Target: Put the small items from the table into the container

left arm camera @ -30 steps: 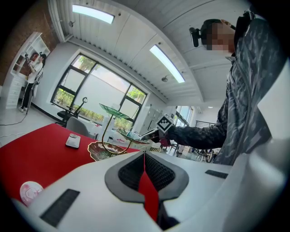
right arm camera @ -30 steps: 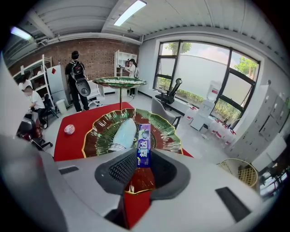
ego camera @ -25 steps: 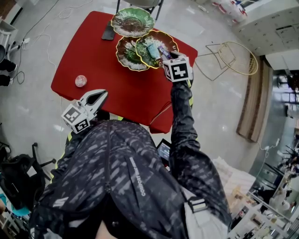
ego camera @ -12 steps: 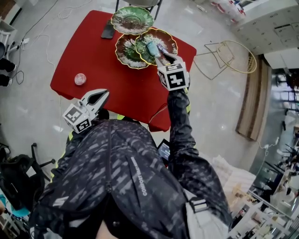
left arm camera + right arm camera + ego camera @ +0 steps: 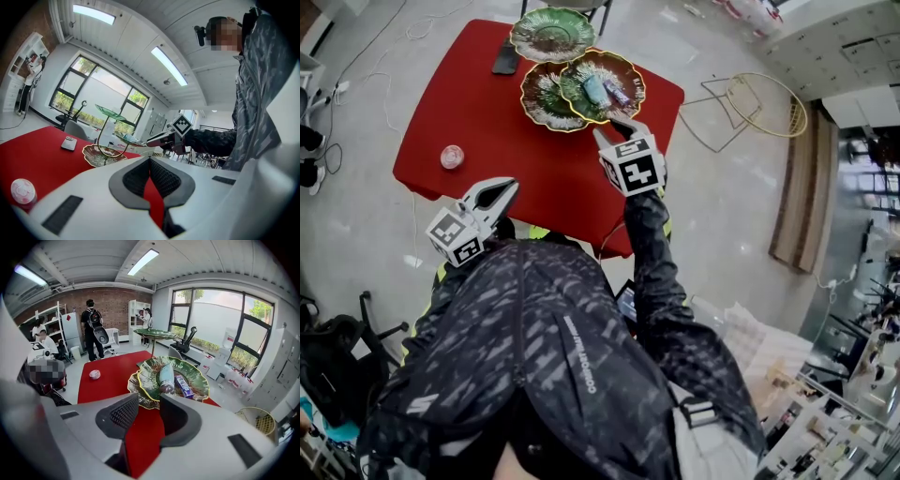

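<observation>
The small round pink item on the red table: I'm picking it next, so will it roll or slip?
Probably light: the pink item looks small beside the dishes. It seems to stand on a flat end, so it likely won't roll unless tipped. Its rounded side may slip when squeezed.

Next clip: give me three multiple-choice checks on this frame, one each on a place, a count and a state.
1. Where is the pink-topped tub?
A) on the red table, by itself
B) in a dish
C) between jaws

2. How many items lie in the green plate nearest the right hand-held gripper?
A) one
B) two
C) four

3. That gripper's jaws are:
A) shut on a bottle
B) apart, empty
C) shut on a phone

Key:
1 A, it stands alone near the table's left edge.
2 B, a pale tube and a purple packet.
3 B, only red table shows between them.
</observation>
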Demonstrator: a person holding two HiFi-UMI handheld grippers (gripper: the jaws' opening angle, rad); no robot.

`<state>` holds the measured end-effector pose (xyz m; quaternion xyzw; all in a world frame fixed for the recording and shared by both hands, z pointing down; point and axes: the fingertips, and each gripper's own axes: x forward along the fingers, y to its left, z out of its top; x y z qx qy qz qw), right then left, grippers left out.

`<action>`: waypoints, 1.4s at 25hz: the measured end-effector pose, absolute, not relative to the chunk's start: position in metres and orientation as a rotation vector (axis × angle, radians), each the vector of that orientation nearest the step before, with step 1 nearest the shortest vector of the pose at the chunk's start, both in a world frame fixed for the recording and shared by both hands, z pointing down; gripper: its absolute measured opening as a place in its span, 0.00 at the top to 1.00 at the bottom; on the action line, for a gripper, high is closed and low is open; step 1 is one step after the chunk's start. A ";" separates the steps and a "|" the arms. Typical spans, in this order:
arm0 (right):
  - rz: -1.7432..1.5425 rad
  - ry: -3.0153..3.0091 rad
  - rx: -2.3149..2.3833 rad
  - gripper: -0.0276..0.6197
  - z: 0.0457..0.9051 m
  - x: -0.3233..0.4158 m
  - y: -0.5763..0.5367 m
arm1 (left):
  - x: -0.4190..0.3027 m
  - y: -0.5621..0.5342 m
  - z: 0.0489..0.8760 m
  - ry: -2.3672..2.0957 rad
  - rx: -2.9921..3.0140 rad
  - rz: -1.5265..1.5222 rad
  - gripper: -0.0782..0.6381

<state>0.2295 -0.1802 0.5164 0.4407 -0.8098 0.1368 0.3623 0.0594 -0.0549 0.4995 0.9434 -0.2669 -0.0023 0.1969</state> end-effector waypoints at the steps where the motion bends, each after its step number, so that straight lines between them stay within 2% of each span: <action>1: 0.356 -2.089 1.124 0.74 0.518 0.227 -0.177 | 0.061 -0.054 0.500 -0.746 2.639 -0.009 0.88; 11: 0.378 -2.140 0.932 0.74 0.545 0.191 -0.138 | 0.068 -0.032 0.508 -0.757 2.590 -0.045 0.88; 21: 0.367 -2.212 0.669 0.73 0.567 0.123 -0.111 | 0.037 -0.021 0.514 -0.877 2.527 -0.028 0.88; 35: 0.334 -2.228 0.339 0.59 0.595 0.006 -0.086 | -0.046 -0.018 0.523 -1.047 2.392 -0.042 0.87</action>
